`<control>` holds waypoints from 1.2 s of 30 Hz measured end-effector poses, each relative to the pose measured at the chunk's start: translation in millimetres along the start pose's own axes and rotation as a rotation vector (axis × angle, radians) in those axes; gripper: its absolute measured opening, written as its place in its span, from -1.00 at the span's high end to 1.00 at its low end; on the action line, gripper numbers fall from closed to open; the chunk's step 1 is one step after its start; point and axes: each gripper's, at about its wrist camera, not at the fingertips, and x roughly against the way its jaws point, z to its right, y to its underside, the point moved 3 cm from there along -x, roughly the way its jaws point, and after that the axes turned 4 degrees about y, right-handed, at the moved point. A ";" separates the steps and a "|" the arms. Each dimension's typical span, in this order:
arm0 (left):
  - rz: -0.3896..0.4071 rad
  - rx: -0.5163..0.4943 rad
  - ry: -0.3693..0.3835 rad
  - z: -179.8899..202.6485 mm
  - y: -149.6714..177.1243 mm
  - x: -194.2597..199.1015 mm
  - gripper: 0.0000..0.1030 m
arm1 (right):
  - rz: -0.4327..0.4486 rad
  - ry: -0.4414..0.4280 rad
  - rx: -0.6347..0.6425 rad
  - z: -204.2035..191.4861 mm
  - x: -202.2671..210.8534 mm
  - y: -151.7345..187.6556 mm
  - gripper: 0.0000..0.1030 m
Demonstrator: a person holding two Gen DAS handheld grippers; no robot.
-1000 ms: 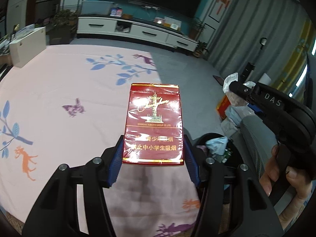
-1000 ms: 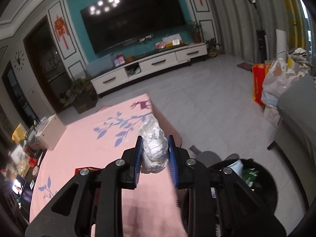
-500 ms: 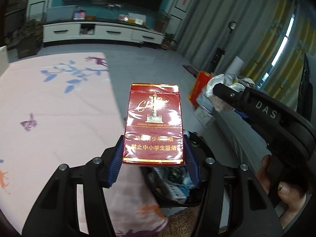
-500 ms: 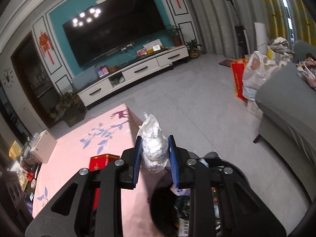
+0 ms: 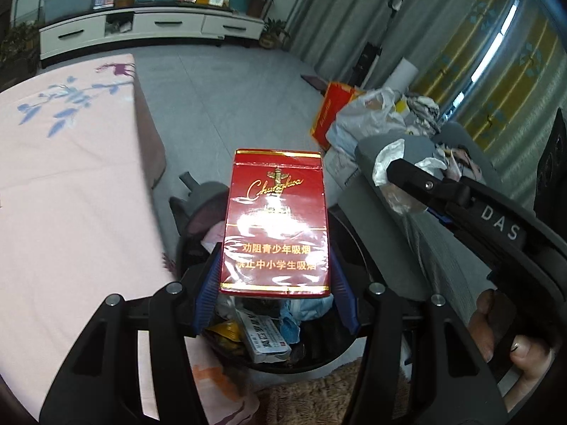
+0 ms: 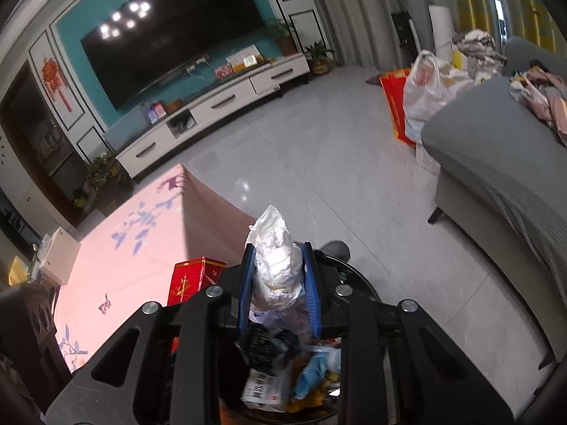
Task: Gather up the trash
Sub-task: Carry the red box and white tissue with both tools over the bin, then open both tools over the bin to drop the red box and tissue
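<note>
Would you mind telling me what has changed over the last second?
Both grippers swung off the pink table and now hang over the black trash bin. Nothing was let go: the left gripper still clamps the red cigarette pack, the right gripper the crumpled tissue.

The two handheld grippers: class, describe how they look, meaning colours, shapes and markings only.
Both the left gripper and the right gripper are black plastic frames with triangular cut-outs, round silver bolts and ribbed blue pads lining the jaws. White letters "DAS" mark the side of the right one.
</note>
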 end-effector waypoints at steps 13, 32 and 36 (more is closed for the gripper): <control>-0.108 0.012 -0.016 -2.0 9.6 -52.1 -0.11 | -0.101 0.050 -0.010 27.4 -31.4 9.4 0.48; -0.191 0.010 -0.012 -2.1 14.9 -83.8 -0.11 | -0.190 0.076 -0.003 29.1 -56.9 11.4 0.47; -0.191 -0.002 -0.018 -2.6 14.7 -82.7 -0.11 | -0.208 0.090 0.019 24.2 -60.5 14.0 0.46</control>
